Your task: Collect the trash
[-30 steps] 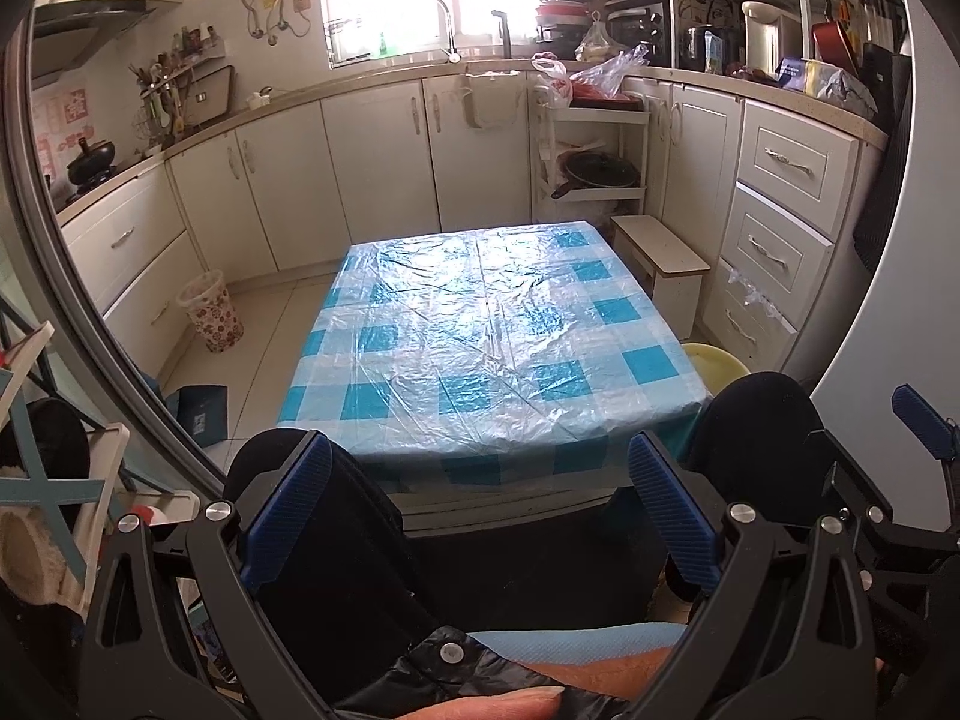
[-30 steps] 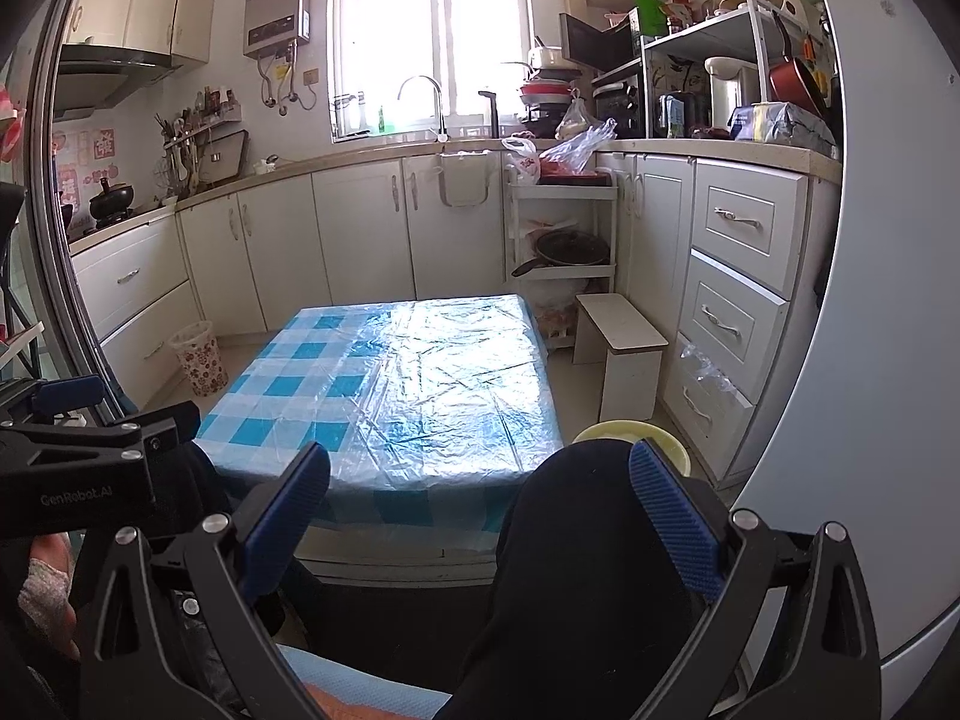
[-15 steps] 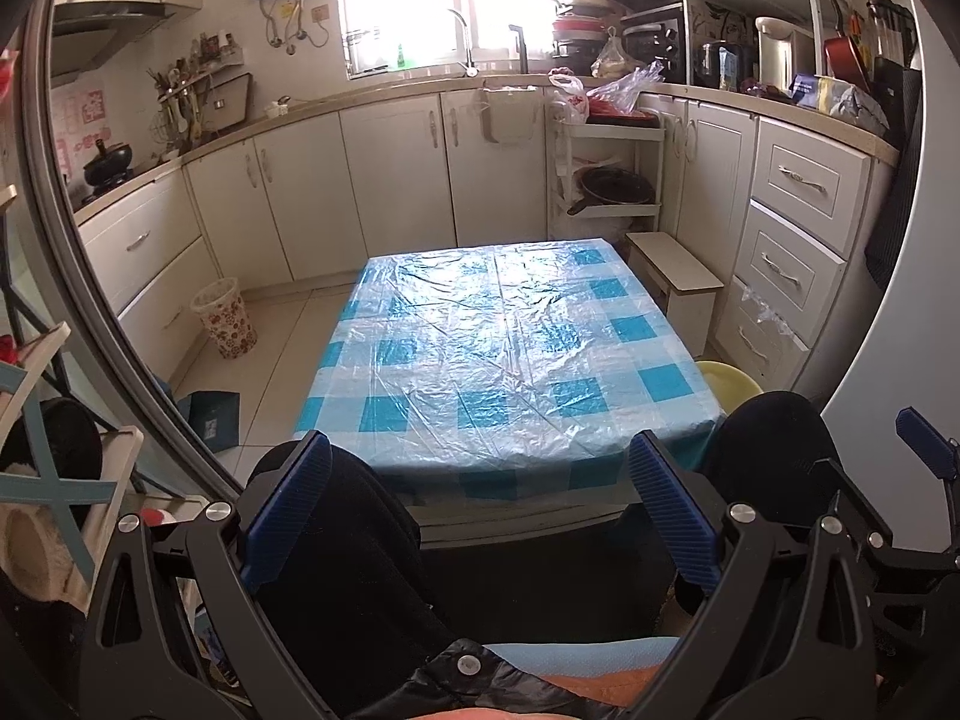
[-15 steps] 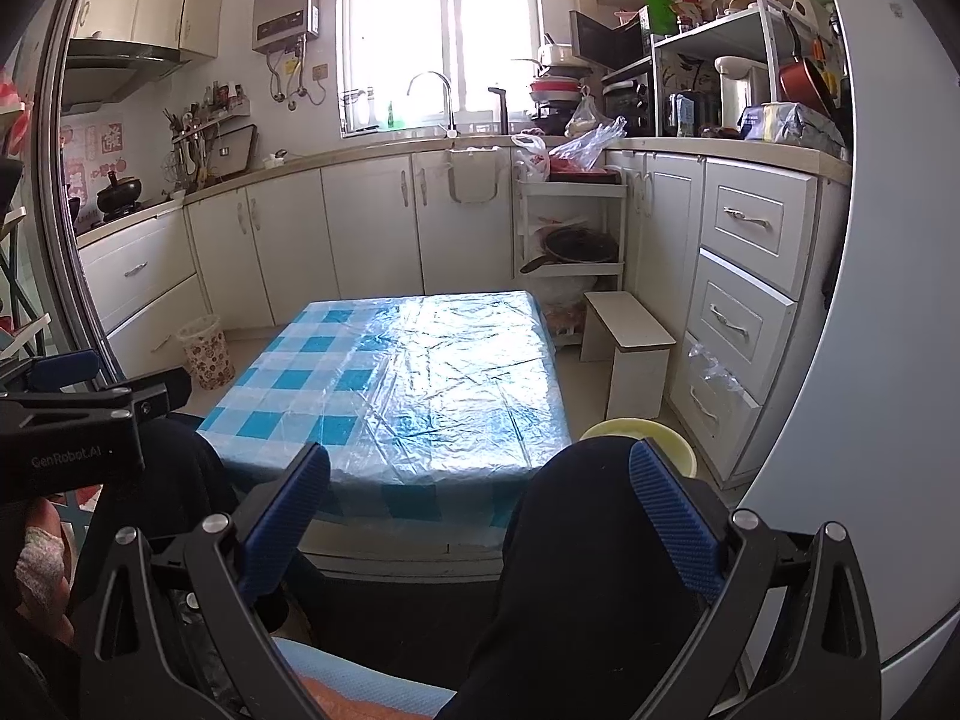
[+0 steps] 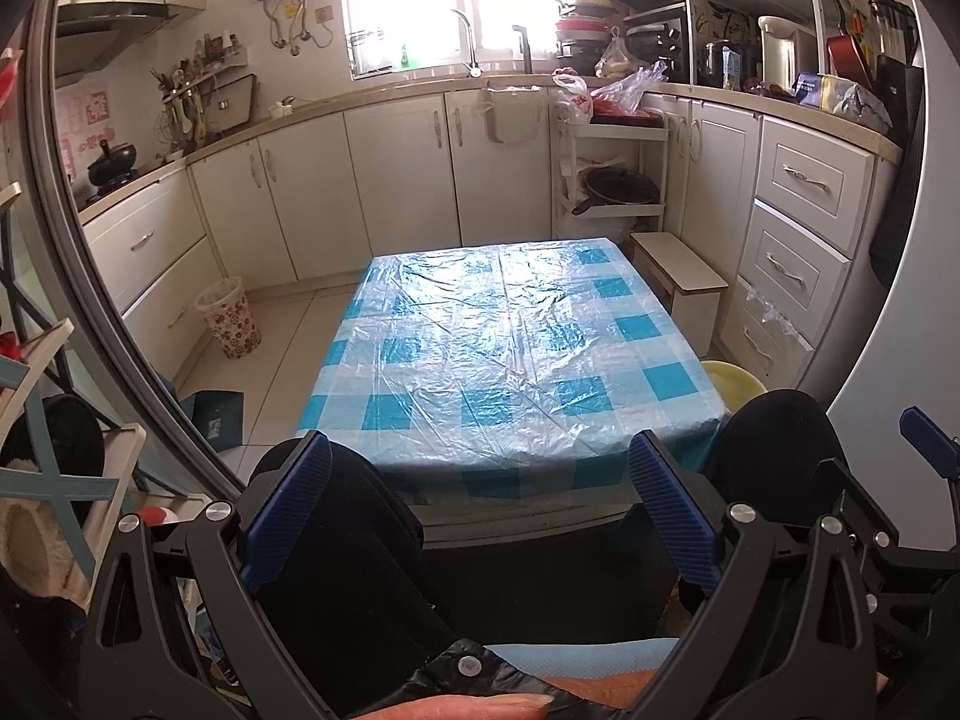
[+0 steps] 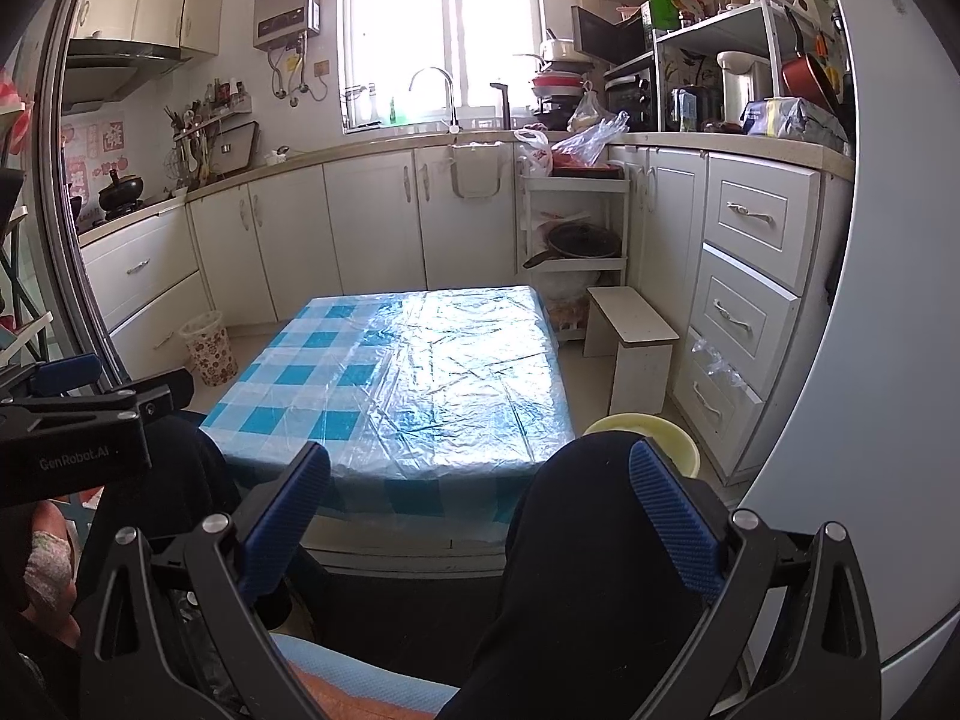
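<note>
Facing the table (image 5: 516, 336), both grippers' fingers (image 5: 288, 498) (image 6: 672, 516) spread, empty; wastebasket (image 5: 229, 317) well apart, left.

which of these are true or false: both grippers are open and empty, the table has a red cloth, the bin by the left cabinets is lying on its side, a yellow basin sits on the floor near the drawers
1. Both grippers are open and empty. True: the left gripper and the right gripper have their jaws wide apart with nothing between them.
2. The table has a red cloth. False: the table has a blue and white checked cloth under clear plastic.
3. The bin lies on its side. False: the floral waste bin stands upright on the floor by the left cabinets.
4. A yellow basin sits on the floor near the drawers. True: the yellow basin is beside the table's right edge, below the drawers.
</note>
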The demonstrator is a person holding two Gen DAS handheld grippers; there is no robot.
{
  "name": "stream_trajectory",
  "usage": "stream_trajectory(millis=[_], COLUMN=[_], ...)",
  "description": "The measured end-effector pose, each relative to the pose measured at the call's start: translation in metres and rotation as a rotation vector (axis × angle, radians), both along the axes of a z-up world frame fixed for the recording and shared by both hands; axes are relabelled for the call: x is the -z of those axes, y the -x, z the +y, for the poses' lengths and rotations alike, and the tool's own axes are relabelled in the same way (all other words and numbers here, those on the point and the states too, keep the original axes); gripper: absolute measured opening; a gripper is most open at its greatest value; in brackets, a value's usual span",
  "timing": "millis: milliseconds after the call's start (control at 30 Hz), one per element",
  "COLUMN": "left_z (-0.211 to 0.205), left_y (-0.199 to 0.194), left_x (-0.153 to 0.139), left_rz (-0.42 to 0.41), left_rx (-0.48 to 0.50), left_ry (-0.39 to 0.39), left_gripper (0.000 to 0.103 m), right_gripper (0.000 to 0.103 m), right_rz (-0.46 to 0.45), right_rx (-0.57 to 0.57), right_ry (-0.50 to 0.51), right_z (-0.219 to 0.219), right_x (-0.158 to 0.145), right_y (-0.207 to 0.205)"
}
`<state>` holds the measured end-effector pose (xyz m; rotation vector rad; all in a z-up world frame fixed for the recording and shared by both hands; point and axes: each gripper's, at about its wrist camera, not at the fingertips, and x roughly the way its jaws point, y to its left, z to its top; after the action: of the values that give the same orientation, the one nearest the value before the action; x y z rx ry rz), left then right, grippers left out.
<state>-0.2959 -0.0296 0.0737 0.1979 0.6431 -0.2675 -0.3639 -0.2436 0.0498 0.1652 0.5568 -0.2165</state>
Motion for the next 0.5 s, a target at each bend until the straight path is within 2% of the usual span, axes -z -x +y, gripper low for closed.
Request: stream_trajectory(millis=[500], left_z=[0.0005], left_y=[0.0022], left_x=[0.0007], left_rz=[-0.007], left_rx=[-0.002], left_ry=[-0.009], left_gripper=[0.095], right_gripper=[0.096], right_rz=[-0.008], right_rx=[0.004], right_ry=[0.001], right_z=[0.0022], right_x=[0.0016], right_y=[0.0041])
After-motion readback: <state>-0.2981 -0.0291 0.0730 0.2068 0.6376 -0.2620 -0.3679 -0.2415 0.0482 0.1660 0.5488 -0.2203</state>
